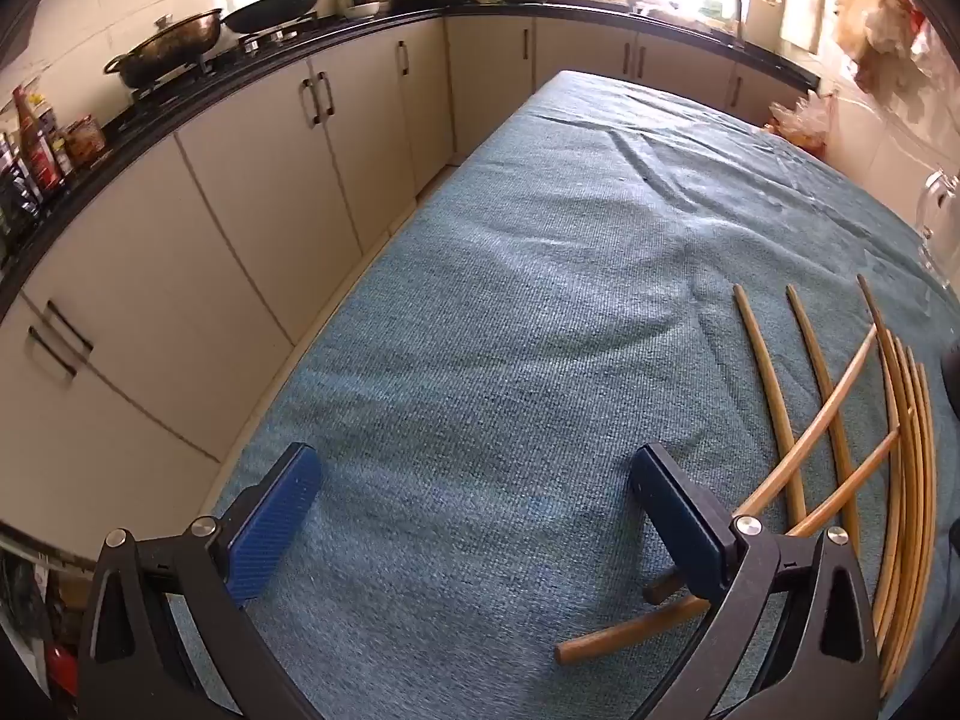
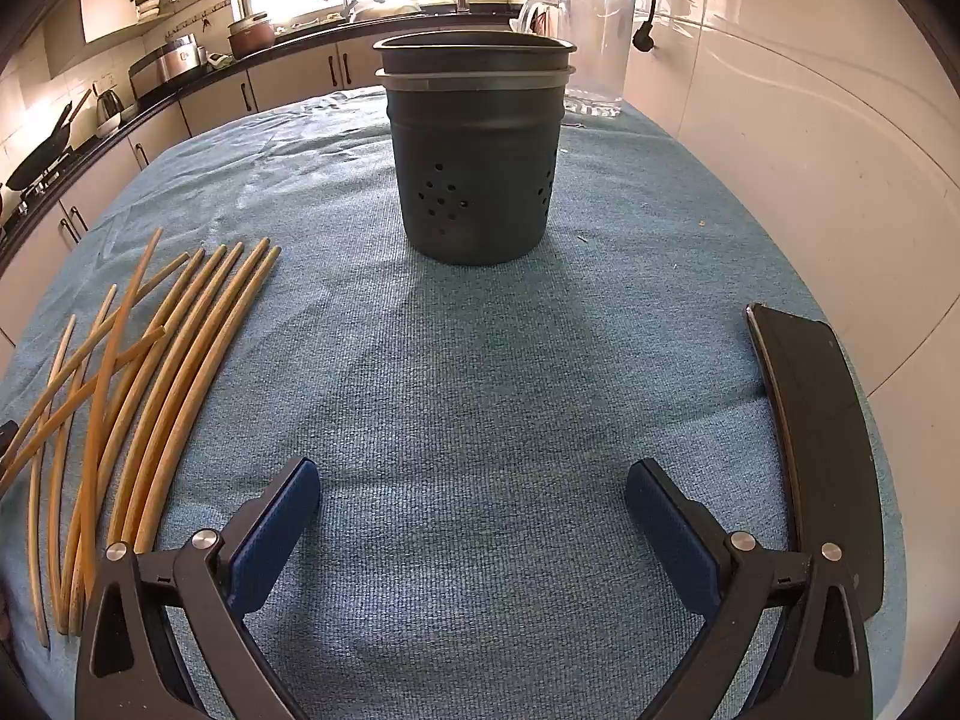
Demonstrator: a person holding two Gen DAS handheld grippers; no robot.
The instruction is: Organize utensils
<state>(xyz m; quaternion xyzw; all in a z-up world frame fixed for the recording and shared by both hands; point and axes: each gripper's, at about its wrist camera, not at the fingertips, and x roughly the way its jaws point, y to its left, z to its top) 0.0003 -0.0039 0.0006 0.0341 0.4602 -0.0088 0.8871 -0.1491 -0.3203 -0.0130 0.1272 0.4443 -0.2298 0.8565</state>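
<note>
Both tools are built the same: the left gripper (image 1: 474, 516) and the right gripper (image 2: 471, 525) are made of matte black arms, with triangular cut-outs seen at about 7 and 5 o'clock in each wrist view. Round silver screw heads are set in pairs at the linkage joints on each side. Flat rectangular pads (image 1: 273, 525) in dark blue, finely ribbed, are fitted to the fingertips (image 2: 672, 540).

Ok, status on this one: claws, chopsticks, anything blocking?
Left claw open, empty; right claw open, empty. Chopsticks loose on the cloth, none in the holder. Phone at right, path clear.
</note>
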